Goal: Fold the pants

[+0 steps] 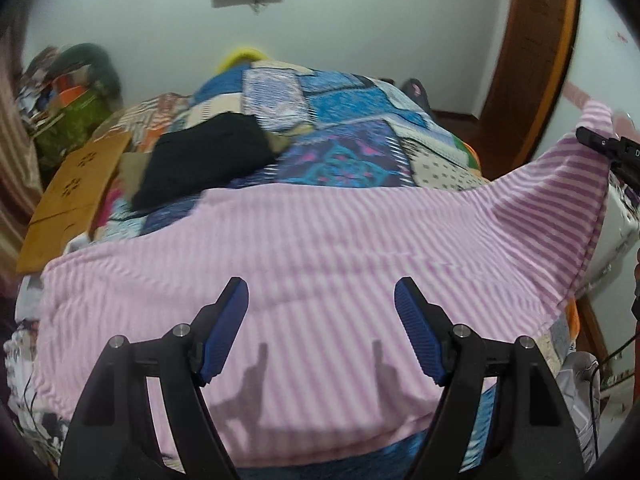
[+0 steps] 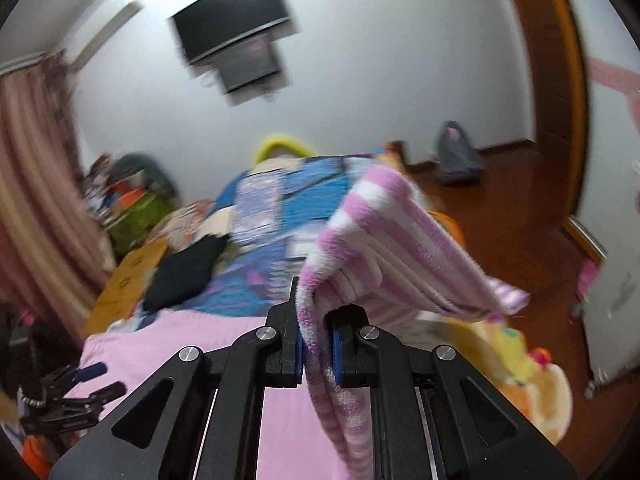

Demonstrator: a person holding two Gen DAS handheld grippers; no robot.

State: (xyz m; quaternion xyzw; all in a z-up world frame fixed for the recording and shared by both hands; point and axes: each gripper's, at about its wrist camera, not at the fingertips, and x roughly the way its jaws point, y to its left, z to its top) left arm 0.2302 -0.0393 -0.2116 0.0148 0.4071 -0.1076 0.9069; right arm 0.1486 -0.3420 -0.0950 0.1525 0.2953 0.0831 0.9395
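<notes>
Pink and white striped pants (image 1: 304,264) lie spread across the near part of a bed. My left gripper (image 1: 322,300) is open and empty, hovering just above the pants. My right gripper (image 2: 316,336) is shut on one end of the pants (image 2: 384,248) and holds it lifted above the bed; that end folds over the fingers. In the left wrist view the right gripper (image 1: 608,148) shows at the far right, with the raised corner of the pants stretched up to it.
The bed has a blue patchwork quilt (image 1: 340,120). A folded black garment (image 1: 212,156) and a brown cardboard sheet (image 1: 76,192) lie on its left side. A wooden door frame (image 1: 532,60) and wooden floor (image 2: 512,232) are on the right. A TV (image 2: 236,32) hangs on the wall.
</notes>
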